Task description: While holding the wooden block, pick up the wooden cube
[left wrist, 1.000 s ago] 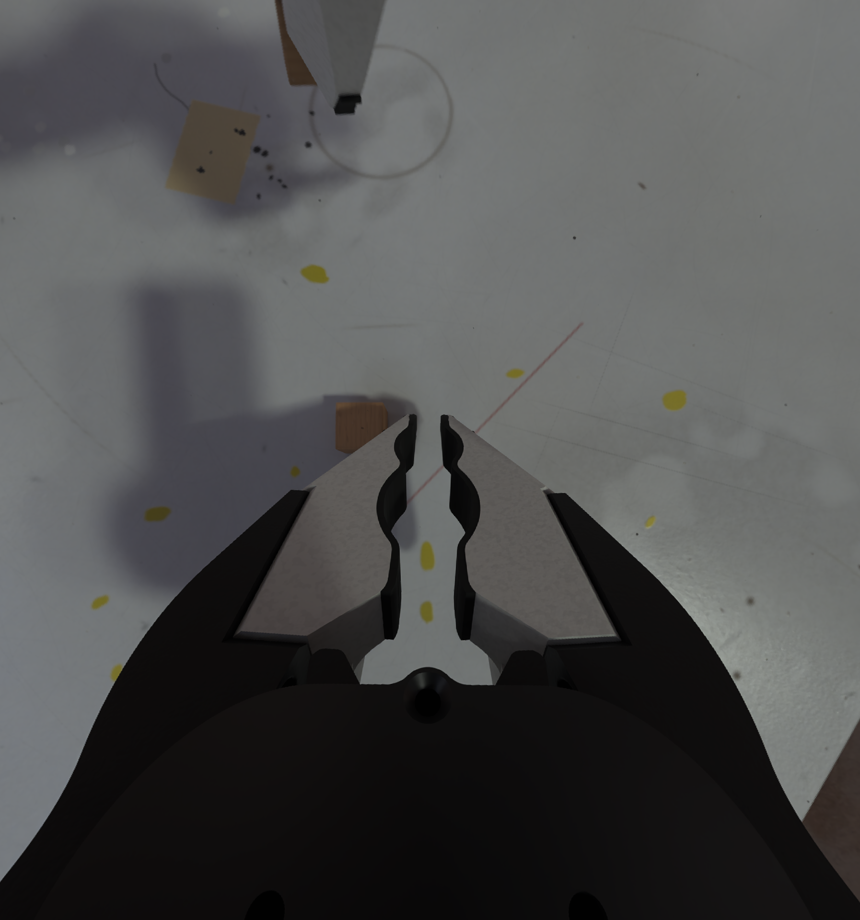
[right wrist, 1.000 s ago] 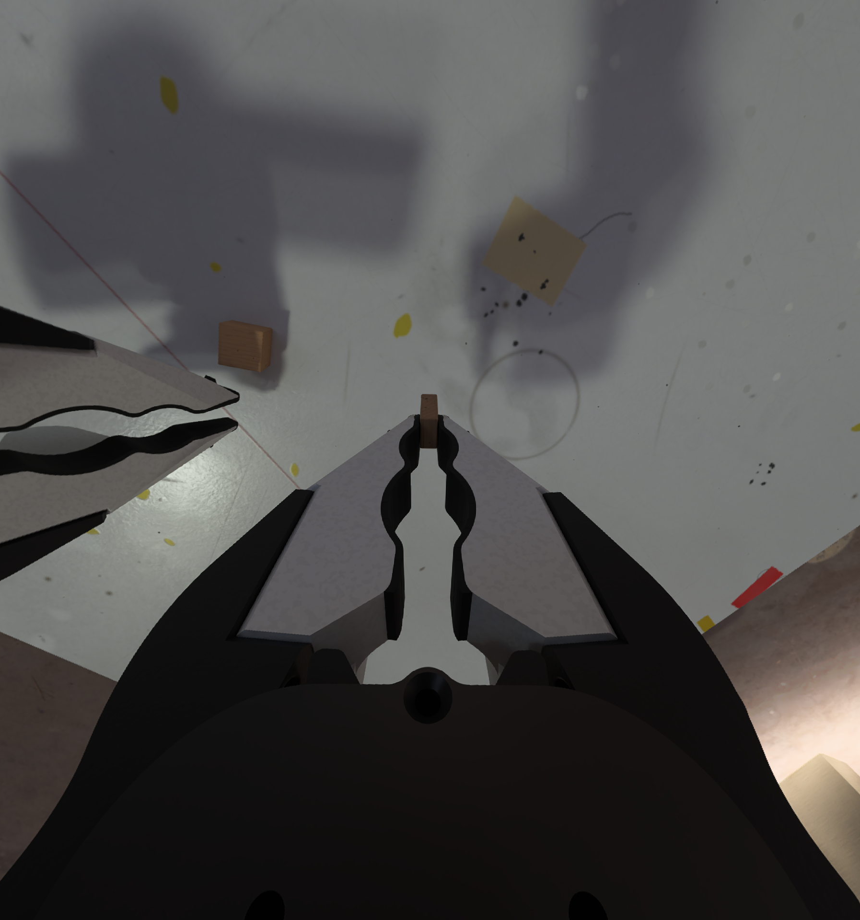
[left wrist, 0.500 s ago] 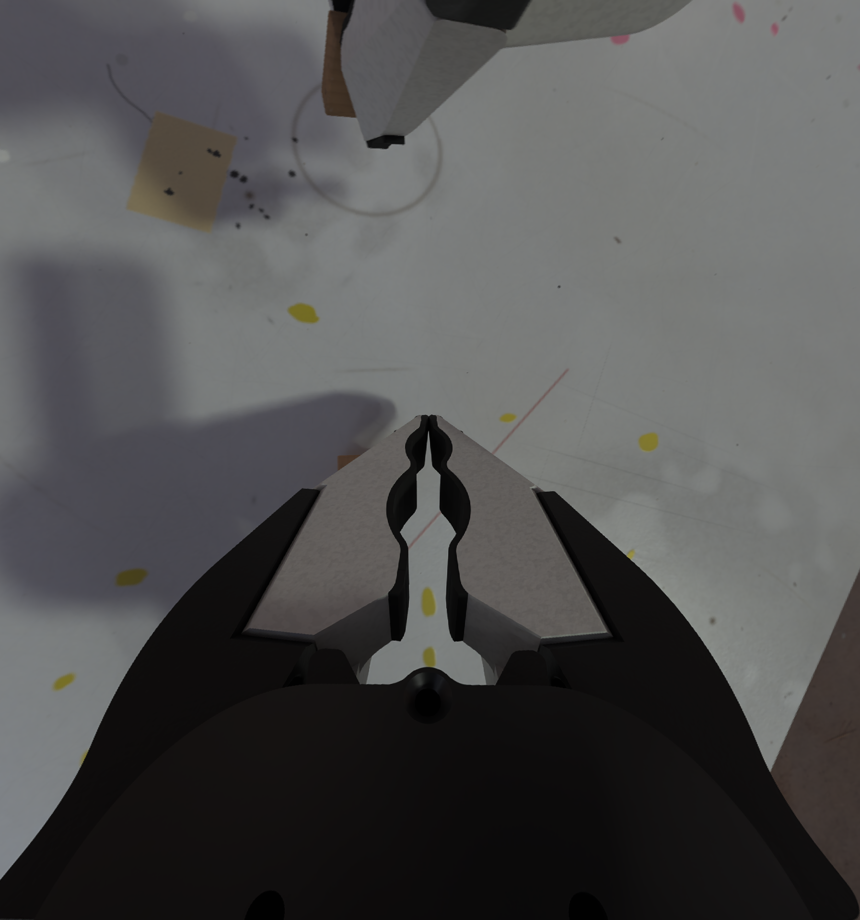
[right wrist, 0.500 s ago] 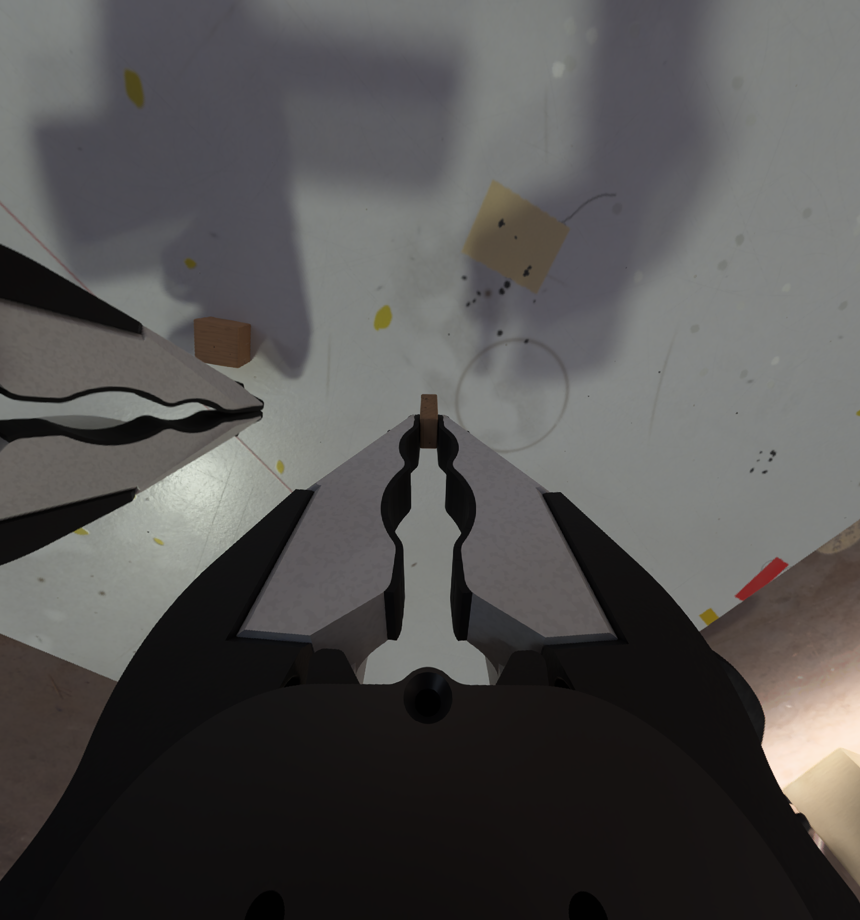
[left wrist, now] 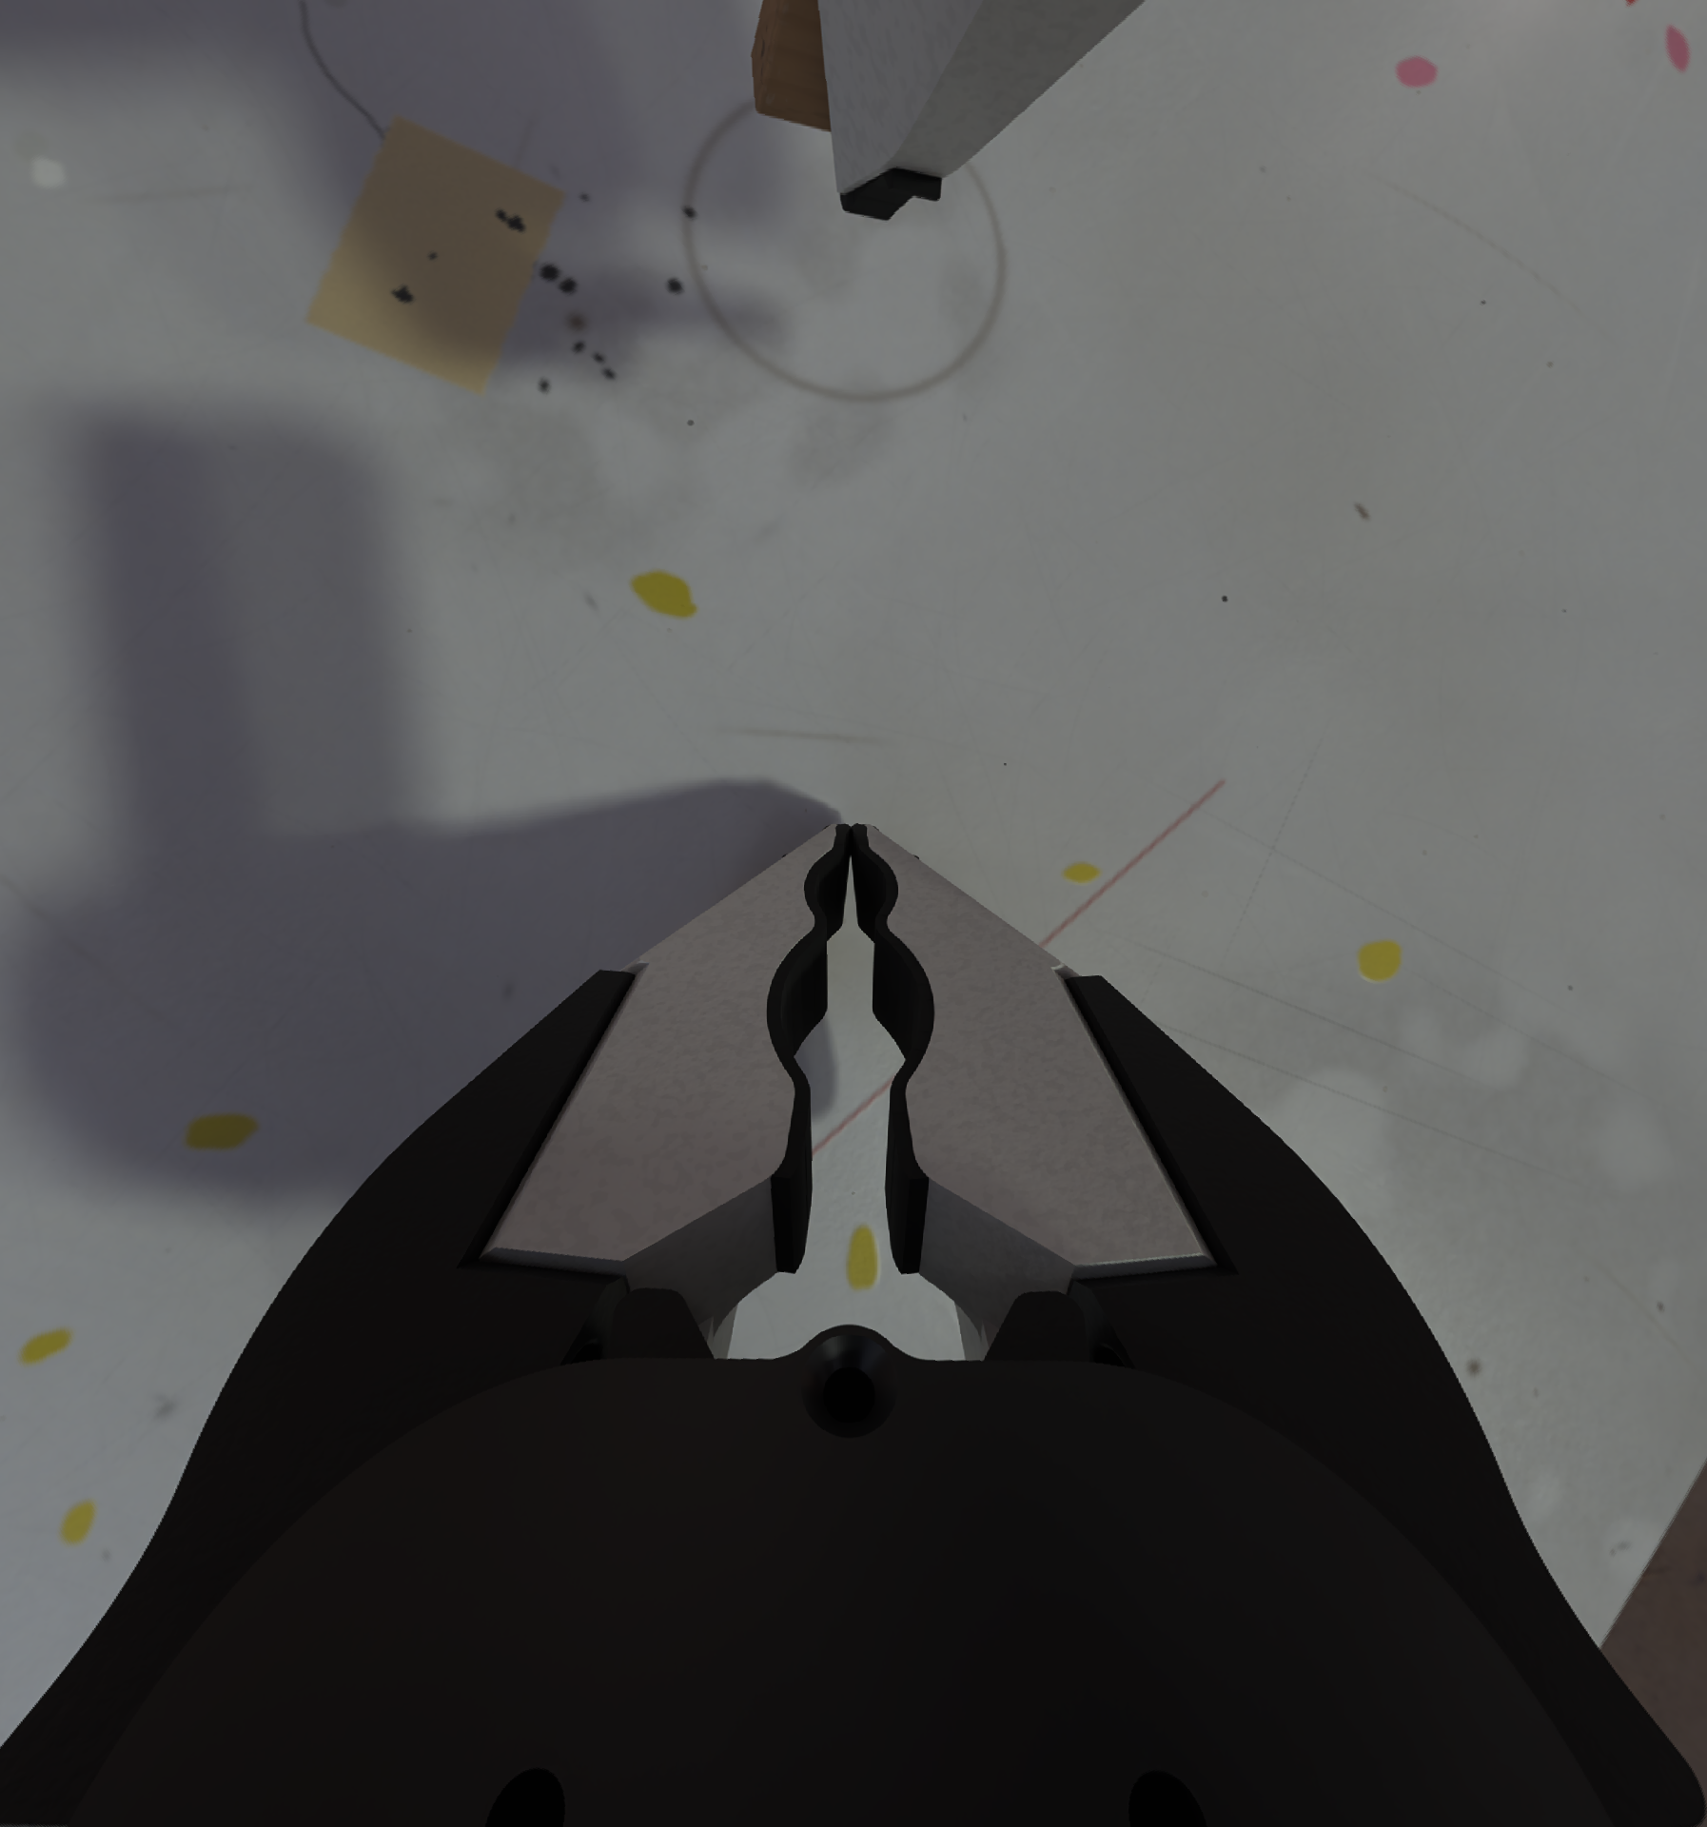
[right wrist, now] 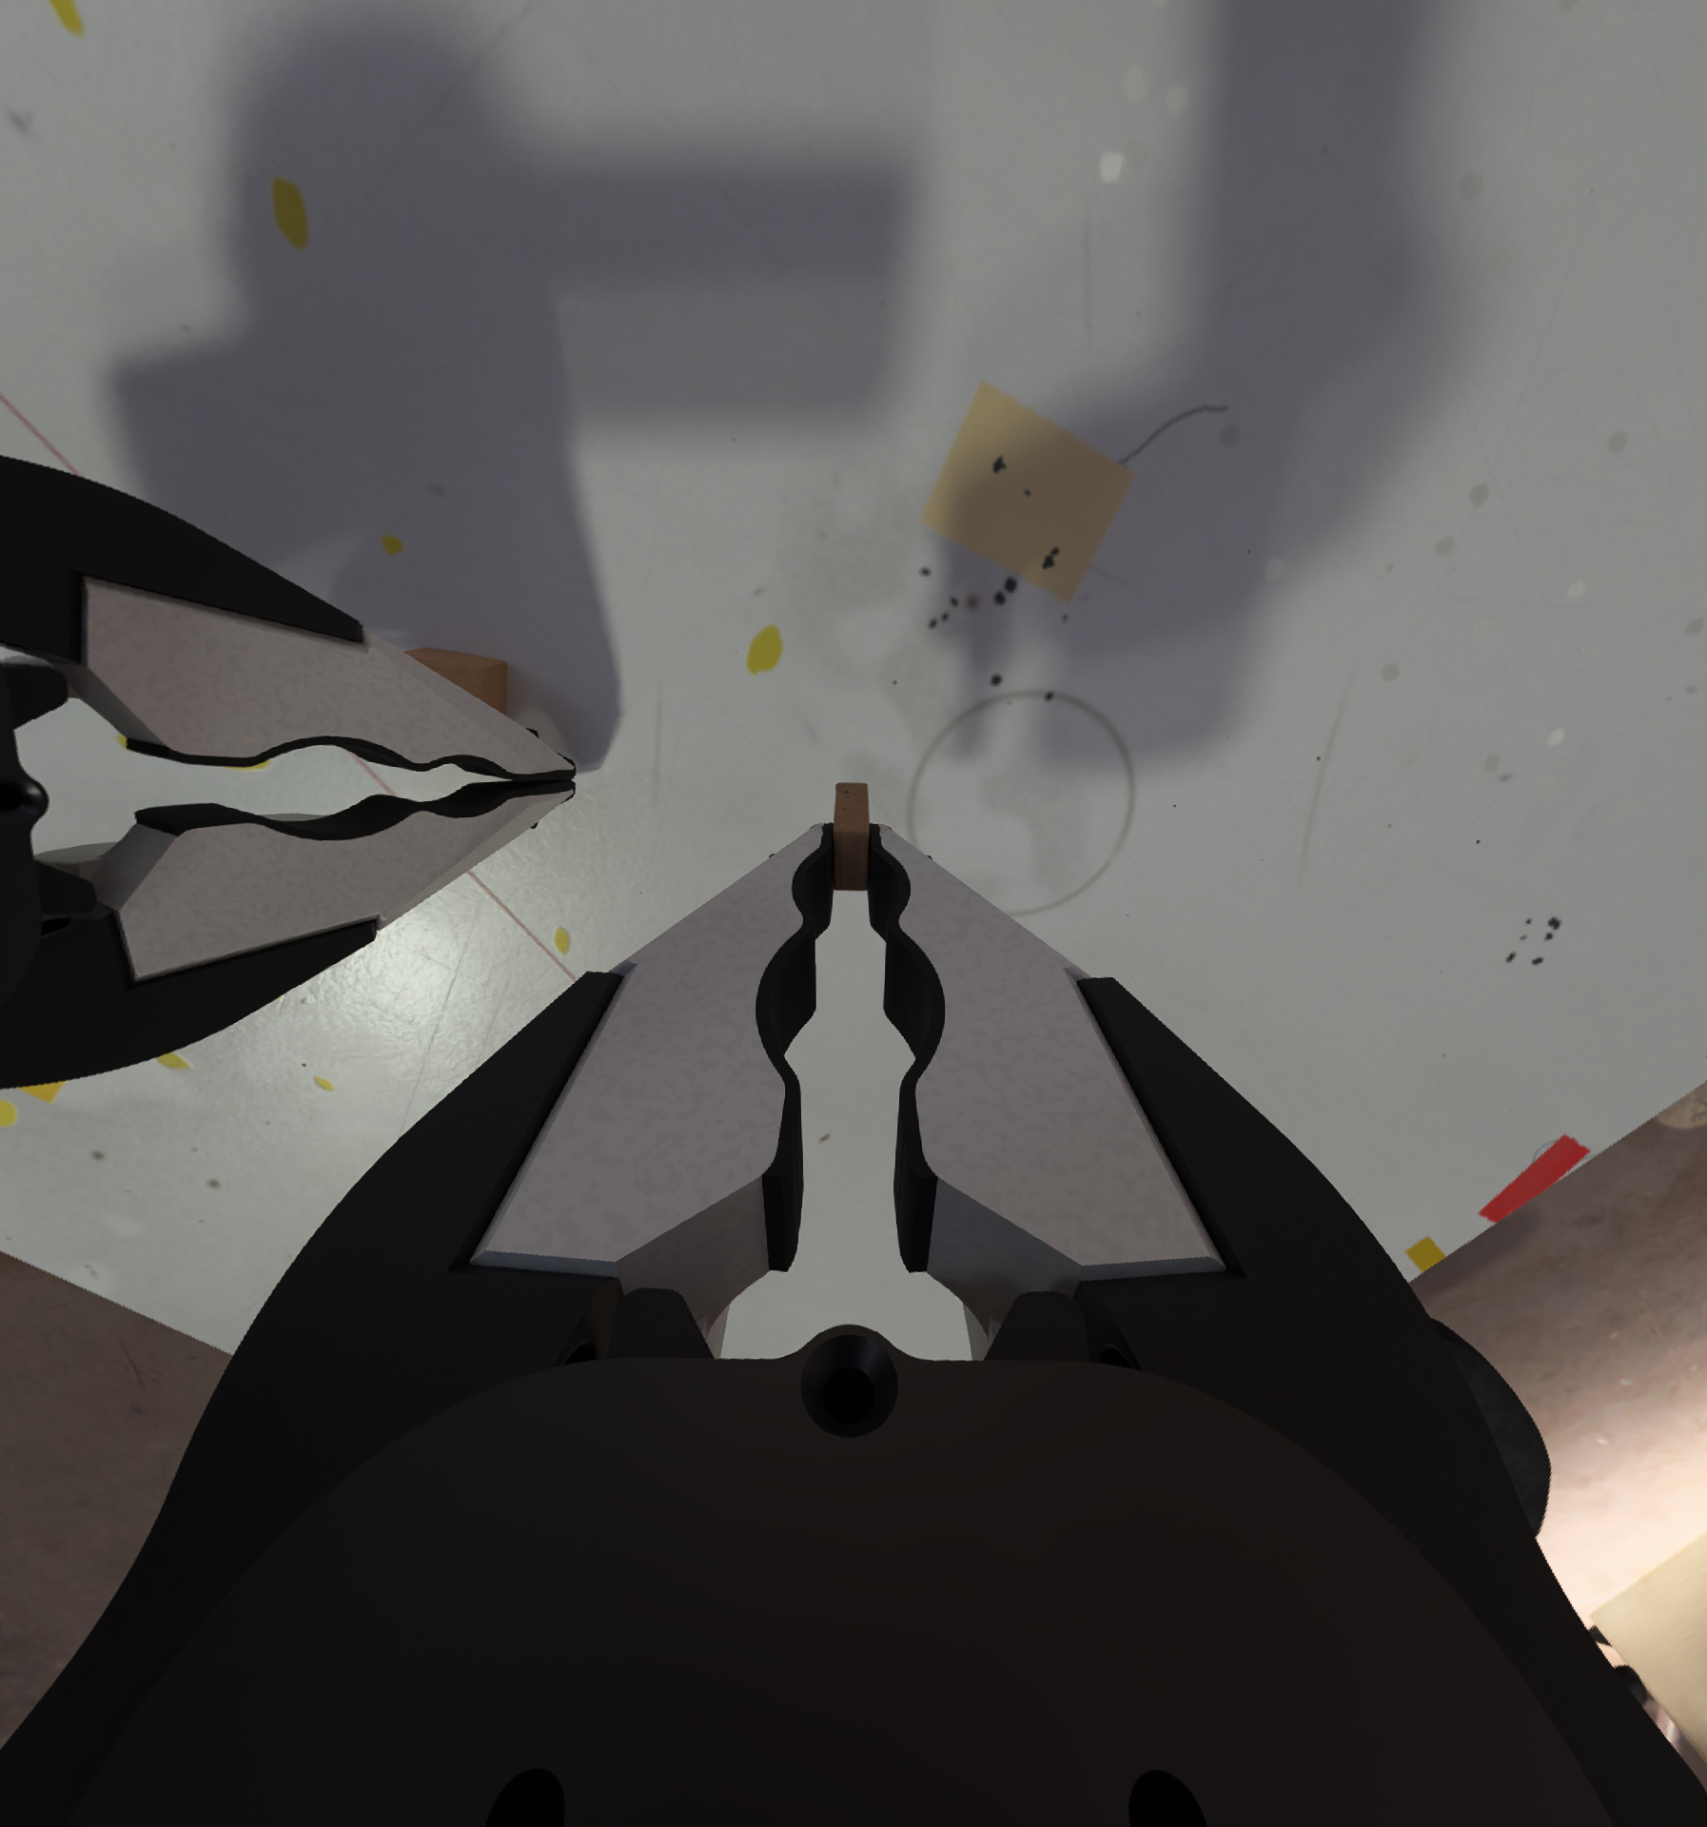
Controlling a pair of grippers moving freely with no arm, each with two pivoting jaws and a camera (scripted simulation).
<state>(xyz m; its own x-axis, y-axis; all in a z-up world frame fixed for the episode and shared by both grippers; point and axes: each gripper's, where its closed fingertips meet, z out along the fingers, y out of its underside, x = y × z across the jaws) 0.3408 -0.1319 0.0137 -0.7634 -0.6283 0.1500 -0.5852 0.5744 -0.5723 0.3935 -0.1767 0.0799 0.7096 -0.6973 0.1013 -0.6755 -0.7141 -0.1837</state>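
Fingers of your left gripper (left wrist: pixel 849 835) are pressed together at the tips with nothing between them: grey, matte, wedge-shaped plates edged with wavy black pads. In the right wrist view that same gripper (right wrist: pixel 563 776) enters from the left, and the wooden cube (right wrist: pixel 469 674), light brown with squared edges, sits on the table just behind its upper finger, partly hidden by it and outside the closed tips. Your right gripper (right wrist: pixel 851 840) is clamped on the wooden block (right wrist: pixel 851 835), a thin upright slab whose top end pokes out past the fingertips. From the left wrist view, the block (left wrist: pixel 788 64) shows beside the right gripper's pale finger. Beyond the fingers, the white tabletop (left wrist: pixel 1324 494) is scuffed and flecked with yellow paint spots; a tan paper square (right wrist: pixel 1027 491) and a faint pencilled ring (right wrist: pixel 1021 801) lie ahead.
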